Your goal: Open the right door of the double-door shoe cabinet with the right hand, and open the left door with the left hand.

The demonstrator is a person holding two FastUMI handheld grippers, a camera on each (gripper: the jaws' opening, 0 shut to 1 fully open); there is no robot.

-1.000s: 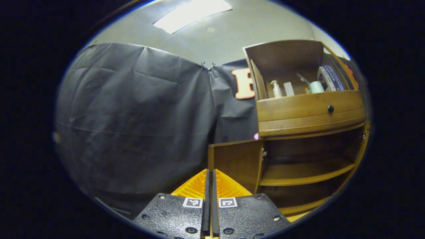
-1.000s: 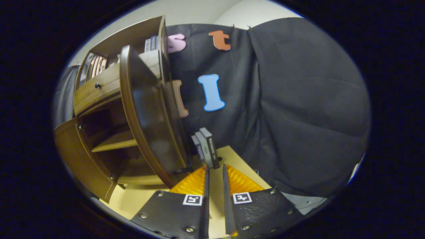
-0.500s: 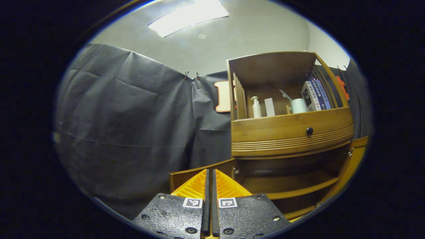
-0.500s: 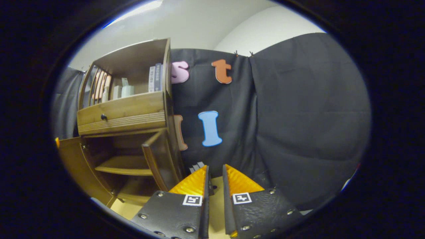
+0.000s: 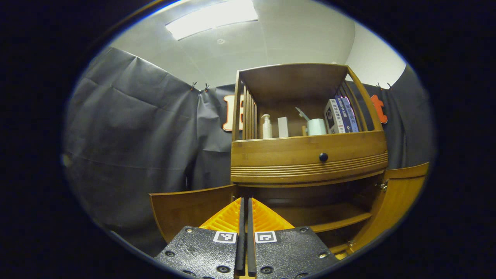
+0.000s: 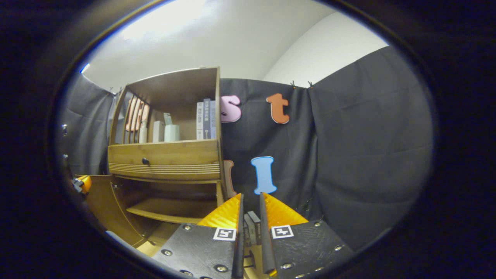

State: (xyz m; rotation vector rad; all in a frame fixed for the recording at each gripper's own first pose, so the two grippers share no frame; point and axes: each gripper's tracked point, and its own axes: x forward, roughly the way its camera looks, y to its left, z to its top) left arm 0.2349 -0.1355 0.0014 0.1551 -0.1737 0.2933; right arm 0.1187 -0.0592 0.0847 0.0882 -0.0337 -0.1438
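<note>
Cabinet [image 5: 310, 155] doors both swung open; book [image 5: 341, 116] writing illegible; left gripper [image 5: 244, 205] closed empty, right gripper [image 6: 250, 201] slightly parted.

Shoe cabinet [image 5: 306, 157] is smooth, satin-finished wood with a dark glossy drawer knob [image 5: 323, 157]. Booth wall [image 5: 131, 147] is matt, creased cloth.

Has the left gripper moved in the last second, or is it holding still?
Yes. In the left gripper view the shoe cabinet has slid from the right toward the middle and now shows both open doors, so the left gripper has swung right and pulled back from it.
</note>
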